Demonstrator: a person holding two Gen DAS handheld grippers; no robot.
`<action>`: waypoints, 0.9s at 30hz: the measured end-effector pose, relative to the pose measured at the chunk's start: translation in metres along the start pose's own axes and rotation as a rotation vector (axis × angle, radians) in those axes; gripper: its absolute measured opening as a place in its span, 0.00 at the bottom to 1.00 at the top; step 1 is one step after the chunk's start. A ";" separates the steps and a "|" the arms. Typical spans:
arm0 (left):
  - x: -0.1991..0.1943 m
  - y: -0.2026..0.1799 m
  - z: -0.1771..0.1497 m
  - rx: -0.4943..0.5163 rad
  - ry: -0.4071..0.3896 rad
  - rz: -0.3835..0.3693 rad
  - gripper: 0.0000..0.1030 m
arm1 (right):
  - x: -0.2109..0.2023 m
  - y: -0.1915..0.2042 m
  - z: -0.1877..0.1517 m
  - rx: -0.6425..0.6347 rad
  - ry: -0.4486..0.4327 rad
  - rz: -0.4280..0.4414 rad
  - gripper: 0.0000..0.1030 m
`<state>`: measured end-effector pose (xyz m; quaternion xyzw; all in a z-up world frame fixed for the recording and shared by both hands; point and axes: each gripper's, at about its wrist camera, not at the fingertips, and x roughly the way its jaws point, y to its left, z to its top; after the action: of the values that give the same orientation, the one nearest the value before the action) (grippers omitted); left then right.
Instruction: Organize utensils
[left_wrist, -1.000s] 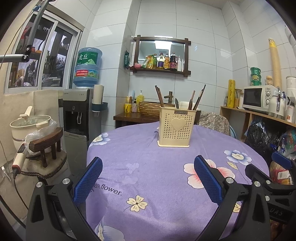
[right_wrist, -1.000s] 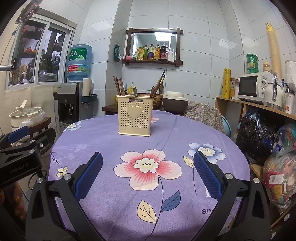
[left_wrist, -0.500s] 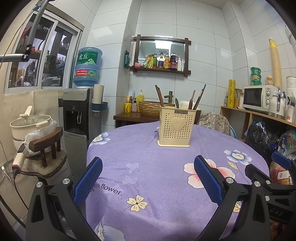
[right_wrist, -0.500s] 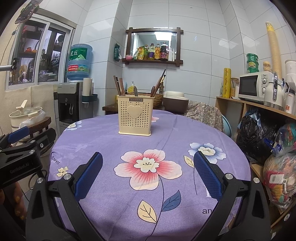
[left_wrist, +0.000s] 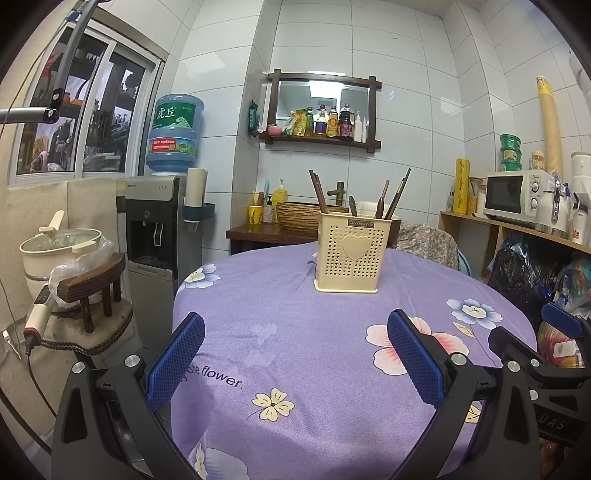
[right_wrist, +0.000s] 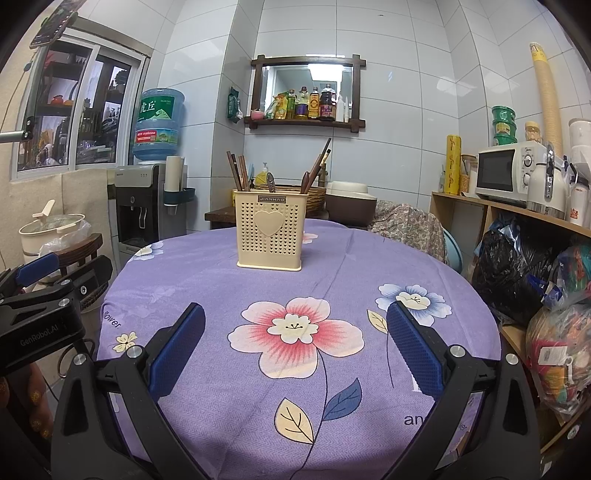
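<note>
A cream perforated utensil holder (left_wrist: 351, 253) (right_wrist: 270, 230) with a heart on its front stands upright near the far side of the round table. Dark wooden chopsticks (right_wrist: 237, 171) lean in its left part; spoon handles and more sticks (right_wrist: 314, 170) poke out of its right part. My left gripper (left_wrist: 295, 354) hovers open over the table's near left edge, nothing between its blue pads. My right gripper (right_wrist: 295, 347) is open too, over the big pink flower print. Both are well short of the holder. The right gripper's side (left_wrist: 554, 354) shows at the left wrist view's right edge.
The table wears a purple flowered cloth (right_wrist: 332, 258). A water dispenser (left_wrist: 155, 236) and a wooden stool (left_wrist: 96, 295) carrying a pot stand to the left. A shelf with a microwave (right_wrist: 506, 171) and stuffed bags (right_wrist: 554, 332) crowd the right.
</note>
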<state>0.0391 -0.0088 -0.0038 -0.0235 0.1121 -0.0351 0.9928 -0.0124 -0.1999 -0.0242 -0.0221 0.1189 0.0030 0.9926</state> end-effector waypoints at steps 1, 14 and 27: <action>0.000 0.000 0.000 0.000 0.000 0.000 0.95 | 0.000 0.000 0.000 0.000 -0.001 0.000 0.94; -0.001 -0.002 0.001 0.001 0.002 0.000 0.95 | 0.002 0.002 -0.001 -0.001 0.002 -0.003 0.94; -0.001 -0.004 0.002 0.002 -0.001 0.000 0.95 | 0.001 0.002 -0.001 0.005 0.007 -0.005 0.94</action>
<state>0.0386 -0.0128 -0.0013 -0.0226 0.1116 -0.0351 0.9929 -0.0115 -0.1981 -0.0257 -0.0201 0.1222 0.0000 0.9923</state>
